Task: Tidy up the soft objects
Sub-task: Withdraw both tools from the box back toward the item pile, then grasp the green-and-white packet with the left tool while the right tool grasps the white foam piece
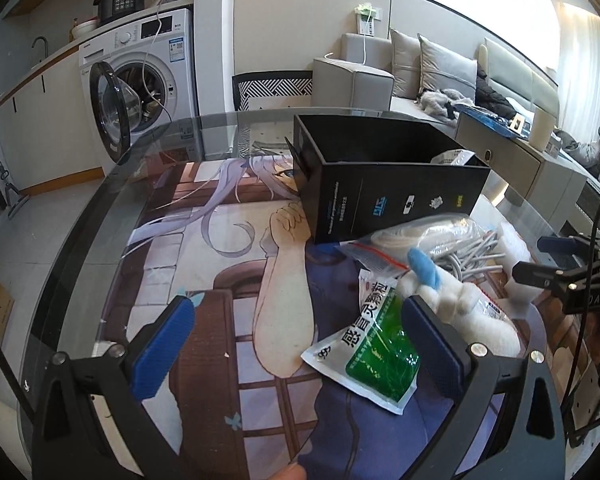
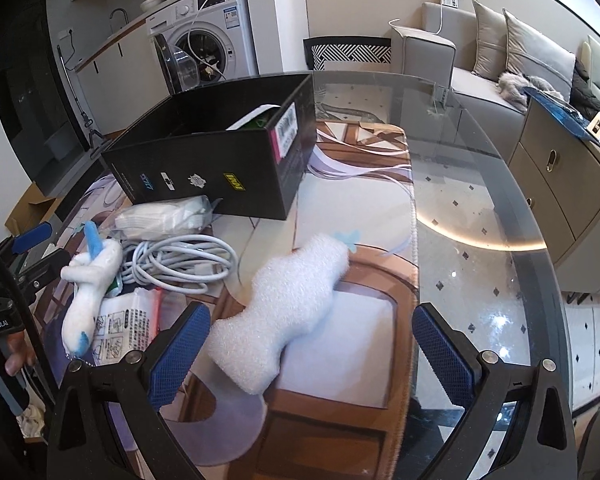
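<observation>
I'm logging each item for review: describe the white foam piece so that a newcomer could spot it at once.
Start at the black open-topped box on the glass table. In front of it, on the printed mat, the foam piece lies alone, just ahead of the open right tool. Unlike the plush toy and coiled cable to its left, it is pebbly, wavy-edged and plain white.

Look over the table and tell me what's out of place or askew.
The soft things lie loose in a heap in front of the black box: a plush toy, a coiled cable, a green packet and a foam piece. The box sits at an angle to the mat. Nothing looks spilled or damaged.
</observation>
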A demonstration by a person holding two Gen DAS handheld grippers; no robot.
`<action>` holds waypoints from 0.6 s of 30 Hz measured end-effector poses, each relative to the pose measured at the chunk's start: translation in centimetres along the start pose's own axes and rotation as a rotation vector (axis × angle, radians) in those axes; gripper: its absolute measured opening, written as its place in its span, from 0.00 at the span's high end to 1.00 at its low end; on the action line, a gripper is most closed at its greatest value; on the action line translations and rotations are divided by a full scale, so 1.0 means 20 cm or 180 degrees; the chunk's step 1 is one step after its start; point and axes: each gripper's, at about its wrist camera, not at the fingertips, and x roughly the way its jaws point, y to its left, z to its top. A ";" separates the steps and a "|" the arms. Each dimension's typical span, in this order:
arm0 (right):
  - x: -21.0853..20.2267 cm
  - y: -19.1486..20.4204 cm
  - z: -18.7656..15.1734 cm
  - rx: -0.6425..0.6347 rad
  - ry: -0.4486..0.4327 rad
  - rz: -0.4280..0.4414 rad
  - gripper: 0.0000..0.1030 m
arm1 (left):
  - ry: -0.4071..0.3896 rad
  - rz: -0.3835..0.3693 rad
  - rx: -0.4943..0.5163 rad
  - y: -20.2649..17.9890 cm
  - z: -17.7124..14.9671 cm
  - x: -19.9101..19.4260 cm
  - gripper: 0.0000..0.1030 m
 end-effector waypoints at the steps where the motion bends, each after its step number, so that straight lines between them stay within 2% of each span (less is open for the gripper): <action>1: 0.00 -0.01 0.00 -0.0003 0.0014 -0.0003 0.01 | 0.0011 0.0001 0.0020 0.00 0.00 0.00 0.00; 6: -0.02 -0.05 -0.02 -0.0017 0.0018 -0.0048 0.01 | 0.0117 0.0036 0.0152 -0.04 -0.01 0.02 0.00; 18: 0.00 -0.06 -0.02 0.0064 -0.0033 -0.0094 0.01 | 0.0314 -0.0081 0.0297 -0.09 -0.05 0.06 0.00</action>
